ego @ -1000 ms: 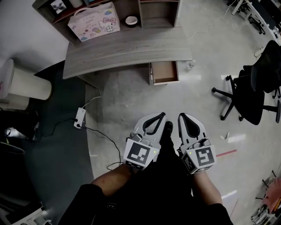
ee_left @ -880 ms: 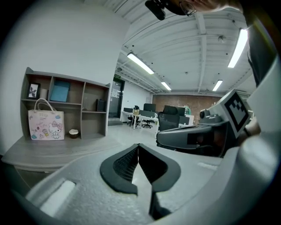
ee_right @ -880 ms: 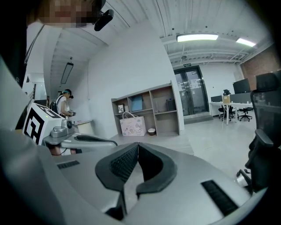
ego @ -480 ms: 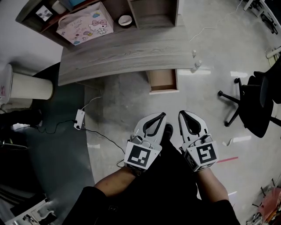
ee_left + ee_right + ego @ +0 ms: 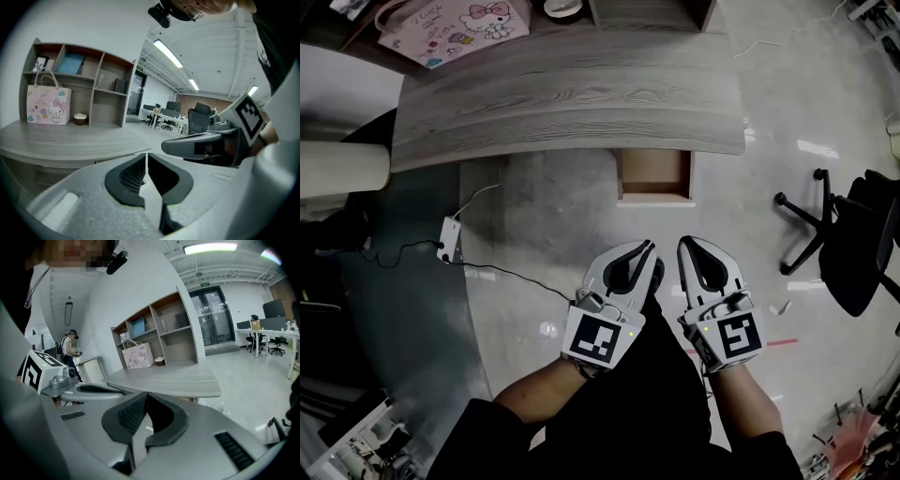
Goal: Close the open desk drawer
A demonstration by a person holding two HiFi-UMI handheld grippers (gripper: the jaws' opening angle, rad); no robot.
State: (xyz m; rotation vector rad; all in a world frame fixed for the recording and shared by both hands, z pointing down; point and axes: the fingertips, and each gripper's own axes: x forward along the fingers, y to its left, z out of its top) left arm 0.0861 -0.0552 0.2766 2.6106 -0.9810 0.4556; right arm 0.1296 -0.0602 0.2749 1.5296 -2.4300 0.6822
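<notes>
Head view, looking straight down: one curved grey wood-grain desk [image 5: 572, 94] with a single light-brown wooden drawer [image 5: 654, 175] pulled out from under its front edge, right of the middle. Two white hand-held grippers sit side by side over the pale floor, well short of the drawer. The left gripper [image 5: 649, 249] and the right gripper [image 5: 684, 246] each have their black-padded jaws pressed together with nothing between them. Also around: one pink cartoon-cat gift bag [image 5: 455, 26] on the desk, one white power strip [image 5: 448, 240] on the floor, and one black office chair [image 5: 853, 239] off to the right.
</notes>
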